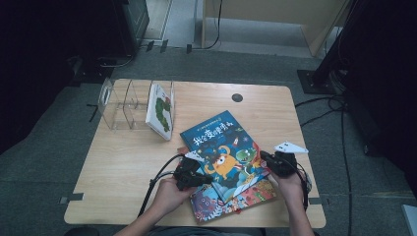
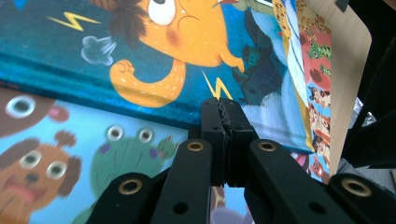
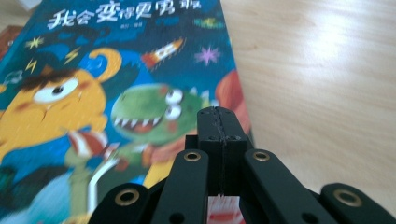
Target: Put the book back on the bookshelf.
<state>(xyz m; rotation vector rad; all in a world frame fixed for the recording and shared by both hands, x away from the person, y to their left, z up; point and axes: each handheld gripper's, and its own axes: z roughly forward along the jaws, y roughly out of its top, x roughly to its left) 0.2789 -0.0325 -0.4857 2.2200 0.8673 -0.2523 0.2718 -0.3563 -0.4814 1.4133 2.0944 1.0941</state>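
Blue book (image 3: 116, 74) cover — white Chinese title, partly legible: "我会变得更勇敢".

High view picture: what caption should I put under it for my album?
Two hands press shut grippers, left gripper and right gripper, against a blue monster book stacked on another book.

Left tool (image 1: 209, 180) jaws closed; right tool (image 1: 264, 157) jaws closed.

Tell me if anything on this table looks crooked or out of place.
The blue picture book lies skewed across another book near the front edge, their edges not lined up. One more book leans tilted in the clear rack.
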